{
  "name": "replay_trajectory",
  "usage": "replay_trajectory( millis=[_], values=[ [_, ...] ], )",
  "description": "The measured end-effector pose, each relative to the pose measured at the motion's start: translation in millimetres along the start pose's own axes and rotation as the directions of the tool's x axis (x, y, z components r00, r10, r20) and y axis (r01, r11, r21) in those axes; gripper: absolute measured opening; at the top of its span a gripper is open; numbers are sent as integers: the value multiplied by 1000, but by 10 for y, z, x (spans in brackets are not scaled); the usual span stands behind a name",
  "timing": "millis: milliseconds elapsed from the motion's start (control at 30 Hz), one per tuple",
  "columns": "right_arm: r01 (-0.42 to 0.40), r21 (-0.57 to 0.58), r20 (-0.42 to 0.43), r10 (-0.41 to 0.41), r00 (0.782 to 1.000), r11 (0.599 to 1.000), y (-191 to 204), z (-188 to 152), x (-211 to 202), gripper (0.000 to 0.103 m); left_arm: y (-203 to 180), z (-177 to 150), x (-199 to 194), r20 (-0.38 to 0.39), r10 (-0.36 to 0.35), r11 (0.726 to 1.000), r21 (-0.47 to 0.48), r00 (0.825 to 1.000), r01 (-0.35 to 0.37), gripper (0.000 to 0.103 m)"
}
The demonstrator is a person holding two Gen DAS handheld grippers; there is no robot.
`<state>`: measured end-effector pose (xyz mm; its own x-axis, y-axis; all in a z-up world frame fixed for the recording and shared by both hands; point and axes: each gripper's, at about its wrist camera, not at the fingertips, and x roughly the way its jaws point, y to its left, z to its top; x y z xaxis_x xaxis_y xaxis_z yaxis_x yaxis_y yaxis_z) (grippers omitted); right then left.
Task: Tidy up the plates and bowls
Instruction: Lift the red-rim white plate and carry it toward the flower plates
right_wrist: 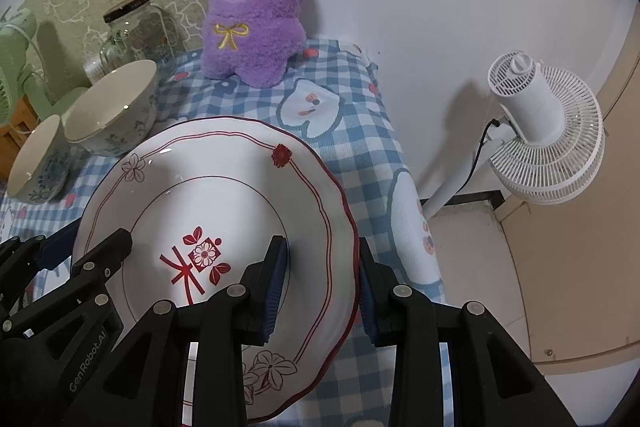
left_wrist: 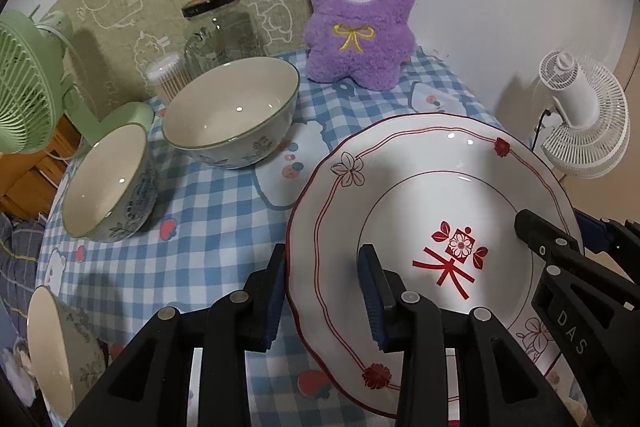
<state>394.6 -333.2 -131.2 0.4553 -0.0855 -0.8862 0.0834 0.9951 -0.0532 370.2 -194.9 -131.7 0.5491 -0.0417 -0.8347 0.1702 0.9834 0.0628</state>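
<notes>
In the left wrist view, the left gripper [left_wrist: 322, 291] has its fingers [left_wrist: 276, 291] closed on the left rim of a white plate [left_wrist: 404, 195] with red line borders, small flowers and a red mark in its middle; one finger sits outside the rim and the other inside on the plate's face. The plate is tilted, its far edge raised above the table [left_wrist: 208, 219], which is covered in a blue and white checked cloth. The right gripper [left_wrist: 560, 239] reaches in from the right and grips the plate's opposite rim. To the left of the plate stand a large bowl [left_wrist: 232, 115] with a floral outside and, nearer the table's left edge, a smaller bowl [left_wrist: 108, 183] leaning on its side. Part of another bowl [left_wrist: 52, 351] shows at the lower left. Behind the bowls are a glass jar [left_wrist: 220, 31] and a green fan [left_wrist: 28, 79]. A purple plush toy [left_wrist: 360, 15] stands against the wall, and a white fan [left_wrist: 584, 119] is off to the right.

In the right wrist view, the right gripper [right_wrist: 323, 287] clamps the plate's [right_wrist: 224, 187] right rim between its blue pads. The left gripper [right_wrist: 96, 251] holds the rim on the far left side. The large bowl [right_wrist: 116, 111] and smaller bowl [right_wrist: 36, 163] sit just beyond the plate's left edge, the toy [right_wrist: 256, 7] at the back, the white fan [right_wrist: 544, 131] beside the table [right_wrist: 360, 115].
</notes>
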Motion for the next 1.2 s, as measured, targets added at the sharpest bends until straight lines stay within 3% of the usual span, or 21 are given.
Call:
replay_trajectory(
  millis=[600, 1200],
  values=[
    [-2, -19, 77, 3, 997, 1000, 49, -248, -678, 36, 73, -254, -644, 58, -16, 1000, -15, 998, 17, 35],
    [4, -17, 112, -2, 994, 1000, -76, -716, -1144, 36, -79, -675, -1090, 89, -10, 1000, 6, 996, 9, 35]
  ],
)
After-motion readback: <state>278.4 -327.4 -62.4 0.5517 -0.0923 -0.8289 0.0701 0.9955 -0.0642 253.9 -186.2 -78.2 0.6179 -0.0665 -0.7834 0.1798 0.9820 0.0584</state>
